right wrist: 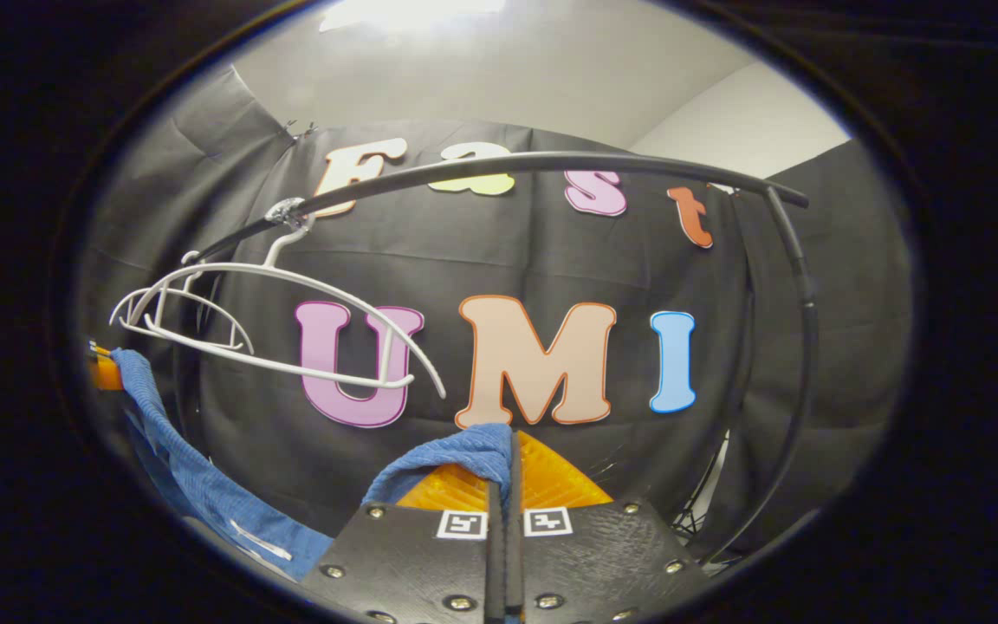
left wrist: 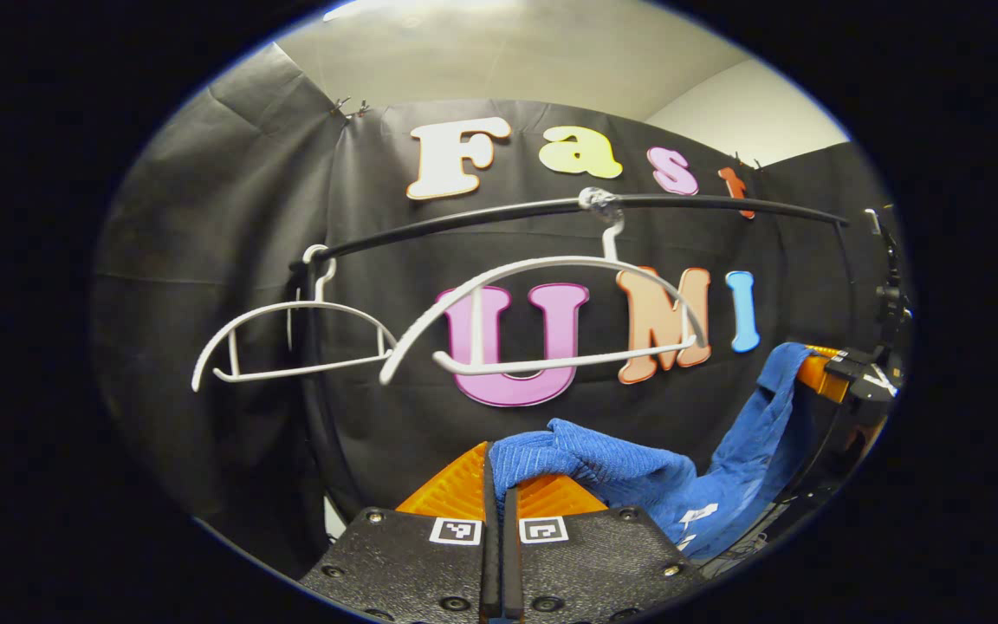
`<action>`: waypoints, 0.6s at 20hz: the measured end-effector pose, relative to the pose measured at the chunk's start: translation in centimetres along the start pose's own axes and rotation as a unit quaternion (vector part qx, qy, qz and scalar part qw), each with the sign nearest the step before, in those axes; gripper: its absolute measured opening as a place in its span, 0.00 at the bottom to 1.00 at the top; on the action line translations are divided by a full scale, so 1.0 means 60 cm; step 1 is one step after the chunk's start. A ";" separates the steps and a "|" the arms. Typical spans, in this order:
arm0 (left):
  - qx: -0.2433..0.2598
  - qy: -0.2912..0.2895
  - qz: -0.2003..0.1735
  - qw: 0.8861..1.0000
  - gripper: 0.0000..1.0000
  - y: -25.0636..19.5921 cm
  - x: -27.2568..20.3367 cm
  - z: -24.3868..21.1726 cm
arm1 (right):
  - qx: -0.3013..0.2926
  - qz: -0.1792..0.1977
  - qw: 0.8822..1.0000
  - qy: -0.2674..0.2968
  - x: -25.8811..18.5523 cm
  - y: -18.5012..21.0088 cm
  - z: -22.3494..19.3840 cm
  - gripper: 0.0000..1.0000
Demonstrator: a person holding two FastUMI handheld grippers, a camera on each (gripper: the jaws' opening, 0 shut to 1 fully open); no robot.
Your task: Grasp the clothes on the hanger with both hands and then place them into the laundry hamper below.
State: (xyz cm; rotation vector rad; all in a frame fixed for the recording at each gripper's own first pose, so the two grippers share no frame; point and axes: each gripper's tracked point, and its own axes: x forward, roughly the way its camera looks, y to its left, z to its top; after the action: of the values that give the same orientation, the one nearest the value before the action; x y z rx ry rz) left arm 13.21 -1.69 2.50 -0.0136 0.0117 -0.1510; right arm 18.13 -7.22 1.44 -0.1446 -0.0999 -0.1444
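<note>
A blue garment (left wrist: pixel 638 485) hangs slack between my two grippers, off the hangers. My left gripper (left wrist: pixel 499 472) is shut on one corner of it, the cloth bunching over the fingertips. In the left gripper view the garment runs up to the right gripper (left wrist: pixel 819 373) at the far right. My right gripper (right wrist: pixel 512 459) is shut on the other corner of the blue garment (right wrist: pixel 204 494), which droops down to the left gripper (right wrist: pixel 105 373) at the far left. Two bare white hangers (left wrist: pixel 551 321) (right wrist: pixel 291 329) hang on the black rail (left wrist: pixel 681 204) (right wrist: pixel 551 163) above.
The second white hanger (left wrist: pixel 291 347) hangs at the rail's left end. The rail's black upright post (right wrist: pixel 798 373) curves down on the right in the right gripper view. Black cloth wall stands behind everything.
</note>
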 end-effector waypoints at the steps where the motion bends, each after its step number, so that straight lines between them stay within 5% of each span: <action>1: -0.004 0.000 -0.009 1.000 0.02 -0.017 -0.001 0.001 | -0.001 0.004 1.000 0.002 -0.007 0.000 0.002 0.01; 12: -0.008 -0.014 -0.097 0.995 0.02 -0.212 0.007 0.020 | 0.022 0.085 0.996 0.034 -0.062 0.084 0.015 0.01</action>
State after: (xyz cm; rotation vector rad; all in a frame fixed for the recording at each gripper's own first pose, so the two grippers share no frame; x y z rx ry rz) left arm 11.71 -14.30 3.87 -0.0321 -0.0159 -0.3444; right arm 15.14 -1.67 1.21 -0.1027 -0.0233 0.0233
